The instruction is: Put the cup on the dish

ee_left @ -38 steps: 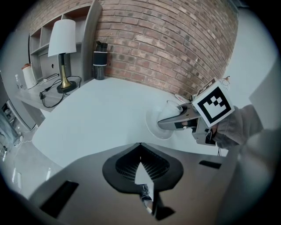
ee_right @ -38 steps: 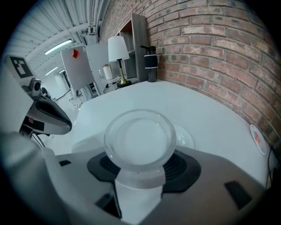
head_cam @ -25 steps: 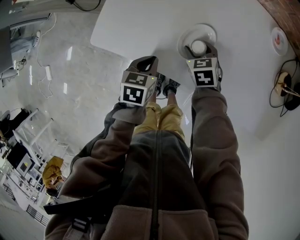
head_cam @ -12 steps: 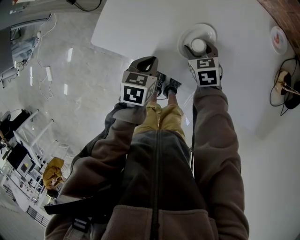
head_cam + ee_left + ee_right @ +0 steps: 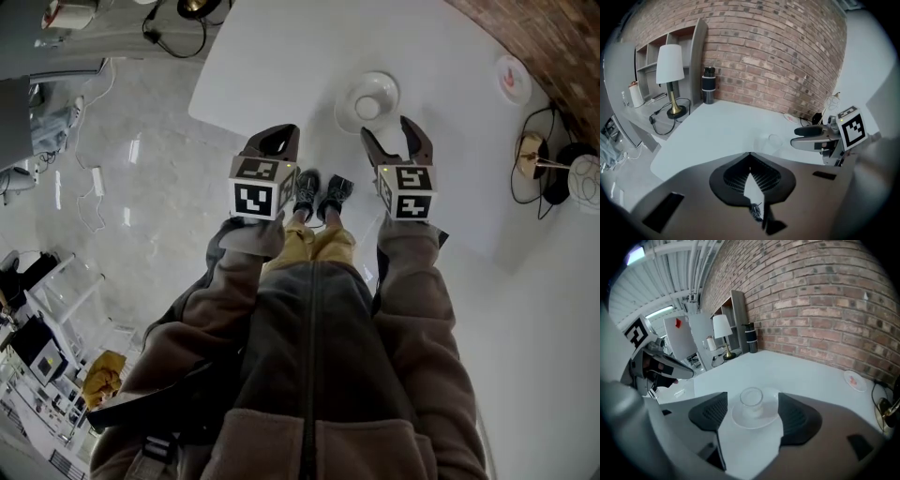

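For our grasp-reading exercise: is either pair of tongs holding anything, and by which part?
Nothing is held. The right tongs are opening, nothing between them; the cup stands free on the dish ahead. The left tongs are shut, empty.

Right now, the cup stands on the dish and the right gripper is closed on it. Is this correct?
Not quite. The cup stands on the dish, but the right gripper is not closed on it: its jaws are opening, and the cup stands untouched ahead of them, as the right gripper view shows.

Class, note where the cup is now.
In the head view the cup stands on the dish on the white table, just beyond the right gripper, whose opening jaws hold nothing.
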Tool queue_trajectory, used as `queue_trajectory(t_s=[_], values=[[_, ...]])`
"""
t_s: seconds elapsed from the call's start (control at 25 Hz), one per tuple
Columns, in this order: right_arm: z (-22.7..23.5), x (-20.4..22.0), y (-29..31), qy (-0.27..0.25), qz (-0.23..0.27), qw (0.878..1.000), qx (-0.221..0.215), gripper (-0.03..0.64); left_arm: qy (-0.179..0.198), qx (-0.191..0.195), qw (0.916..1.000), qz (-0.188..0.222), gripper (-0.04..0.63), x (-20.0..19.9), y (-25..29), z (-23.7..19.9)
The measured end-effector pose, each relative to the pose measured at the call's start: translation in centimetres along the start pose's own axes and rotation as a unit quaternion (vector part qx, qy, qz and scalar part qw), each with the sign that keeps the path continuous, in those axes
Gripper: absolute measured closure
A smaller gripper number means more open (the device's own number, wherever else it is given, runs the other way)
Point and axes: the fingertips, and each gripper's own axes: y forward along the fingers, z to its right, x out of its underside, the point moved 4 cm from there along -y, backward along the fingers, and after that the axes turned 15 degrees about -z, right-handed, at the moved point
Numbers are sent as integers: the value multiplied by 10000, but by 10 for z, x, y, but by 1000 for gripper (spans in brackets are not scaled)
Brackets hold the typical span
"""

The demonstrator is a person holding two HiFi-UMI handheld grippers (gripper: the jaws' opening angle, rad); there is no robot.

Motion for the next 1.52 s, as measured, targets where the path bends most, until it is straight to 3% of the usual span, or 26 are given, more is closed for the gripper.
queue_trajectory(t_s=[0.2, 0.36, 0.52, 0.8, 0.96, 1.2, 1.4, 1.52], values=[[-1, -30, -67, 155, 498, 9985, 146, 282, 132, 11, 9986, 521, 589, -40, -43, 22], [1, -67, -113, 121, 982, 9944, 358, 334, 321, -5, 9936, 1086, 589, -84, -78, 38], [1, -75, -153, 208, 1038, 9930, 532, 377, 540, 102, 9887, 1396, 590, -104, -107, 60], [9, -103, -219, 264, 1440, 9848, 934, 534, 798, 265, 9762, 2001, 591, -141, -160, 84], [12, -121, -255, 241, 1766, 9781, 1076, 607, 926, 341, 9650, 2428, 591, -160, -189, 100], [4, -148, -305, 69, 2243, 9687, 1057, 614, 1197, 481, 9468, 2947, 591, -182, -237, 127], [-6, -167, -334, -96, 2555, 9614, 1020, 614, 1319, 442, 9364, 3223, 591, -191, -265, 140], [-10, -174, -345, -124, 2750, 9565, 967, 614, 1406, 668, 9276, 3396, 591, -195, -275, 148]])
